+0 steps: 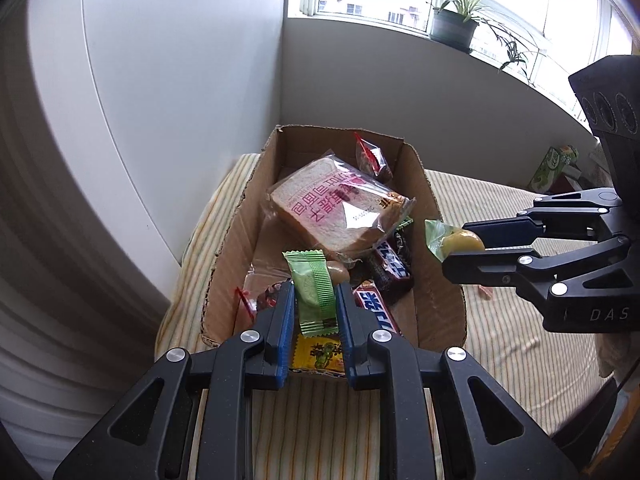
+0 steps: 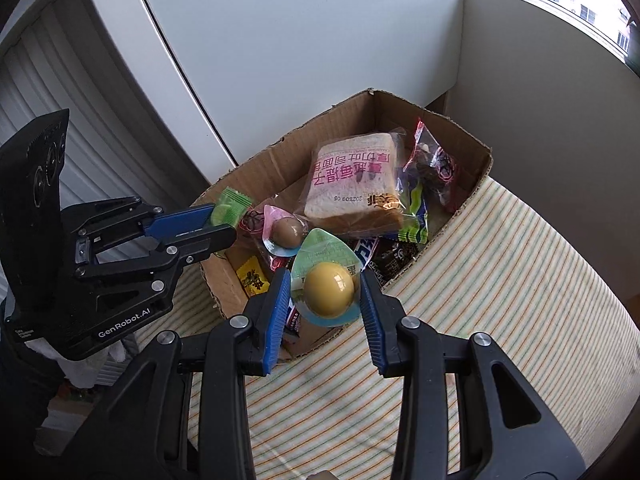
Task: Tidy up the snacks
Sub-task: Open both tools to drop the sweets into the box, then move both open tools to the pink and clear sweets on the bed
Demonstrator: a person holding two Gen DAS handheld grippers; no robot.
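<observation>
An open cardboard box (image 1: 236,256) (image 2: 280,160) stands on a striped cloth (image 1: 500,320) (image 2: 500,280). It holds a bagged bread slice (image 1: 332,208) (image 2: 352,188), chocolate bars (image 1: 390,268), a brown egg pack (image 2: 286,234) and a yellow packet (image 1: 320,354) (image 2: 252,278). My left gripper (image 1: 315,286) (image 2: 222,222) is shut on a green wrapped snack (image 1: 314,292) (image 2: 230,208) over the box's near end. My right gripper (image 2: 325,276) (image 1: 456,246) is shut on a yellow egg pack (image 2: 328,290) (image 1: 462,242), above the box's right rim.
White walls rise close behind the box. A windowsill at the back carries a potted plant (image 1: 456,20). A green carton (image 1: 550,168) stands at the far right of the cloth. Ribbed panels run along the left.
</observation>
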